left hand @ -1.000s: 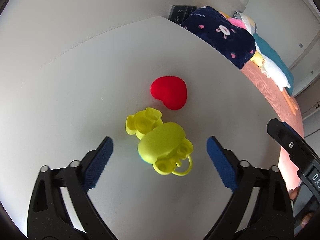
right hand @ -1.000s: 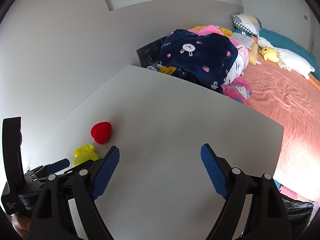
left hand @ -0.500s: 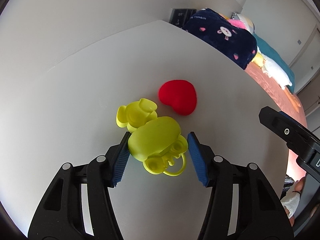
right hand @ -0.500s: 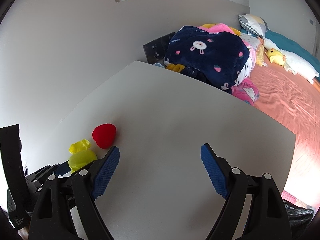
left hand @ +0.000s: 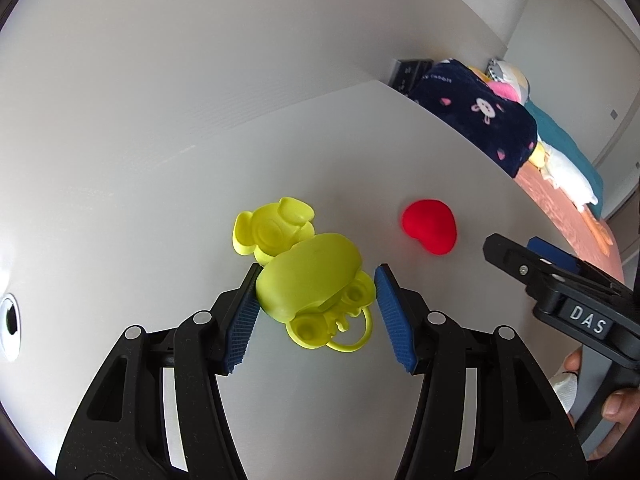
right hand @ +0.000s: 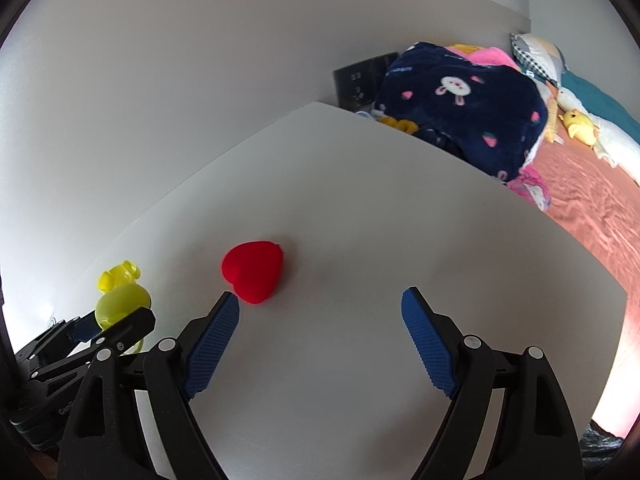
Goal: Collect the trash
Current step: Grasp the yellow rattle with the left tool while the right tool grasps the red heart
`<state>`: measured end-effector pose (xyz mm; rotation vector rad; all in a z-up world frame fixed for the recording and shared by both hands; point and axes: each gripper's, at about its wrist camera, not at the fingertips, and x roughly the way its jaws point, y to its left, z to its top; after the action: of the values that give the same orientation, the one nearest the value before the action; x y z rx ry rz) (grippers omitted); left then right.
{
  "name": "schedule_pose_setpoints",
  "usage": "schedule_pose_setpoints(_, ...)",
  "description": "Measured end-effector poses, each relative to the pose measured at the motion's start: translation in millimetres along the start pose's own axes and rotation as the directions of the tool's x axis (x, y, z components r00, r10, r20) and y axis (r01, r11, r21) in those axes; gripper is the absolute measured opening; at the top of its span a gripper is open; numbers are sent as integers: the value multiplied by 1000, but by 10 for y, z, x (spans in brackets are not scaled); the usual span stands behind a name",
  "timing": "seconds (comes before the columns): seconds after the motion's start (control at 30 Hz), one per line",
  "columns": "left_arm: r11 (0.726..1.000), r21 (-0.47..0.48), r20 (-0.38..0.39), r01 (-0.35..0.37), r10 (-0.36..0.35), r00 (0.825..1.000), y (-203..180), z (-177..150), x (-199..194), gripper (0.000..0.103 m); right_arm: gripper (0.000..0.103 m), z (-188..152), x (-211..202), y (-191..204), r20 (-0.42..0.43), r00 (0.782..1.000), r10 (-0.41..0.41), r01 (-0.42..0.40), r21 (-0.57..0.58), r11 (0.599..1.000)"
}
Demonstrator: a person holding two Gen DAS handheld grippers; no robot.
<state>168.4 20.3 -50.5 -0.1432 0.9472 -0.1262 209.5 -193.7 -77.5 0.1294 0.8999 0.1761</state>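
A yellow plastic toy (left hand: 308, 276) with round ears and a ring sits between the blue pads of my left gripper (left hand: 316, 280), which is shut on it and holds it over the white table (left hand: 360, 140). The toy also shows in the right wrist view (right hand: 120, 300). A red heart-shaped object (left hand: 430, 226) lies on the table to the right of the toy. In the right wrist view the red heart (right hand: 254, 276) lies just beyond the left fingertip of my right gripper (right hand: 320, 300), which is open and empty.
A bed with a dark blue rabbit-print blanket (right hand: 460, 108), pink and yellow soft toys and a white plush (right hand: 612, 140) stands beyond the table's far right edge. A dark wall panel (right hand: 360, 80) sits behind the table corner. White walls lie behind and left.
My left gripper closed on the yellow toy and drew it left, away from the red heart. My right gripper moved closer to the red heart and stayed open.
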Motion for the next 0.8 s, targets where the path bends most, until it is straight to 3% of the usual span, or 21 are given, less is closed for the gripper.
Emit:
schedule_pose_setpoints(0.4,998,-59,23,-32,33,999,363,3,-114,56,82,120,454,296,-65,998,-7,5,-35,999)
schedule_pose_setpoints(0.53,997,-69,21,-35,37,999,418,-1,-122,56,73,146,538,341,-78,997,-27,22,-67,997)
schedule_pose_setpoints(0.63,997,-74,22,-35,37,999,426,-4,-126,56,48,158,554,364,-73,997,-40,32,-97,995)
schedule_pose_setpoints(0.8,998,-59,20,-27,28,999,370,6,-130,56,47,127,507,358,-79,997,-22,14,-105,994)
